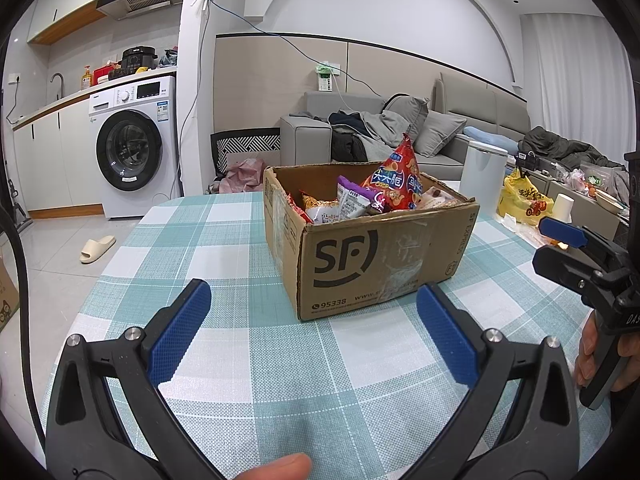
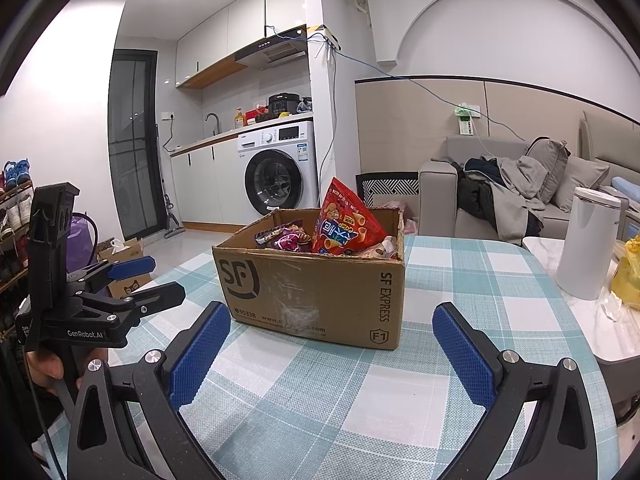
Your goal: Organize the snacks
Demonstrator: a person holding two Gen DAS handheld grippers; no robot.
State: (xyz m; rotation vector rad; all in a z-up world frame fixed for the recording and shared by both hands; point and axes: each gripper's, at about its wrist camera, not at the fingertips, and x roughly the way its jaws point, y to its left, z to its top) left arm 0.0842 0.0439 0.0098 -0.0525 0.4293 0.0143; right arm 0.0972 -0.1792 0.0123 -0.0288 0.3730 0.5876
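A brown SF Express cardboard box (image 1: 372,268) stands open on the checked tablecloth; it also shows in the right wrist view (image 2: 320,288). It holds several snack packs: a tall red chip bag (image 1: 398,178) (image 2: 346,224), a purple pack (image 1: 352,196) (image 2: 286,238) and others. My left gripper (image 1: 314,328) is open and empty, just short of the box's near corner. My right gripper (image 2: 332,348) is open and empty in front of the box. Each gripper shows at the edge of the other's view.
The table (image 1: 240,240) has a teal and white checked cloth. A white canister (image 2: 588,240) and a yellow plastic bag (image 1: 524,200) stand to the right. A sofa with clothes (image 1: 380,128), a washing machine (image 1: 132,148) and a slipper (image 1: 98,248) are beyond.
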